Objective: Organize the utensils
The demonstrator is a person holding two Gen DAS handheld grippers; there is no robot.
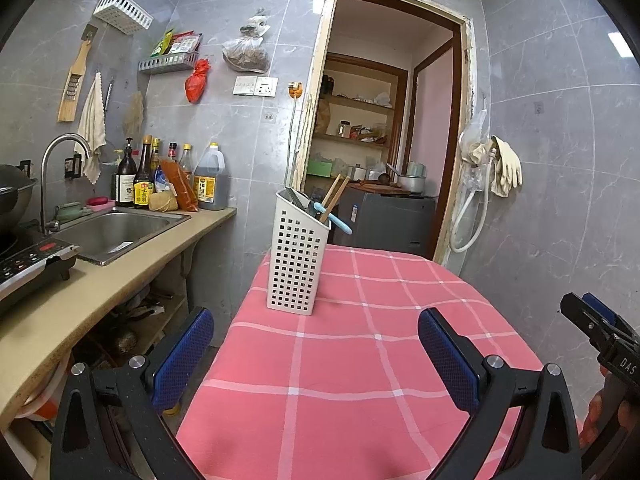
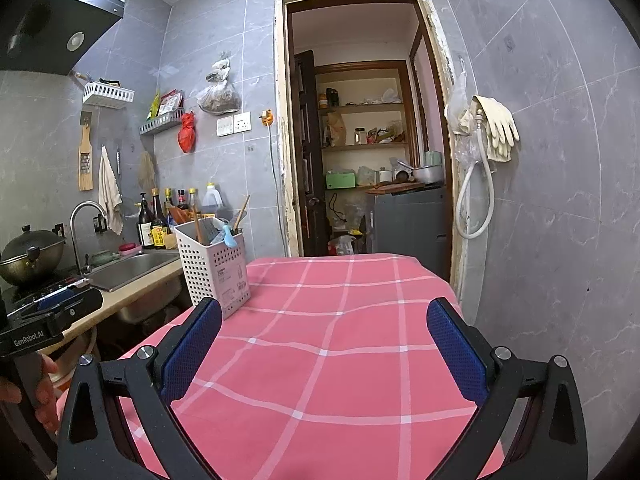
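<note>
Both tools hover low over the pink checked table [image 1: 360, 360], each with its blue-padded jaws spread wide and nothing between them. The left tool [image 1: 316, 356] points almost straight at the white perforated utensil holder [image 1: 297, 256], which stands upright on the table ahead of it and a little to its left. From the right tool [image 2: 324, 350] the same holder [image 2: 212, 268] lies ahead and well to the left, close to the table edge beside the sink [image 2: 132, 266]. The utensils already stand in the holder: wooden chopsticks [image 1: 335, 196] lean out toward the right, a light-blue handle [image 1: 334, 220] tips over the rim, and some dark pieces sit behind them. No loose utensil shows on the cloth, so the sorting looks finished, or nearly so, and the empty, level tools probably mark a pause. The perforated wall hides how the pieces sit lower down, and the dark items are too small to name. The near edge of the table is cut off behind the tool bodies, so something could lie there unseen. Only fingertips [image 2: 44, 392] of the person show at the frame edges.
</note>
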